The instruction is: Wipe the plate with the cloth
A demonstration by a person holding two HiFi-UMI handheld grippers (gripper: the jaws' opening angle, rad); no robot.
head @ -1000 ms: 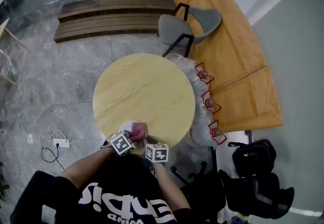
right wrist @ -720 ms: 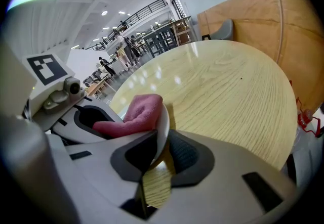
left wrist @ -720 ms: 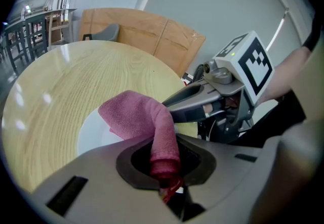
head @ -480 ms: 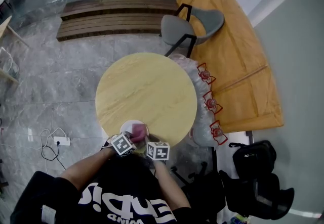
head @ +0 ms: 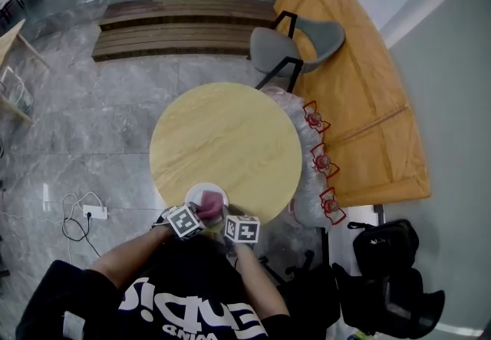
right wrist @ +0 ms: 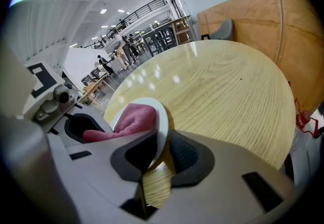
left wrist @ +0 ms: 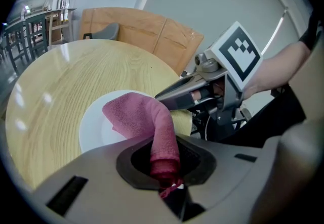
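With both forearms angled steeply down at the near edge of the round table (head: 230, 131), the left gripper (left wrist: 164, 165) clamps the pink cloth (left wrist: 144, 114) against the white plate (left wrist: 91, 127), and the right gripper (right wrist: 157, 154) pinches the plate's rim.

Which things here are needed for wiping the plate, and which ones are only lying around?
Needed: plate, cloth, left tongs gripping the cloth, right tongs gripping the plate rim.
Lying around: grey chair, power strip, black bags, wooden benches.
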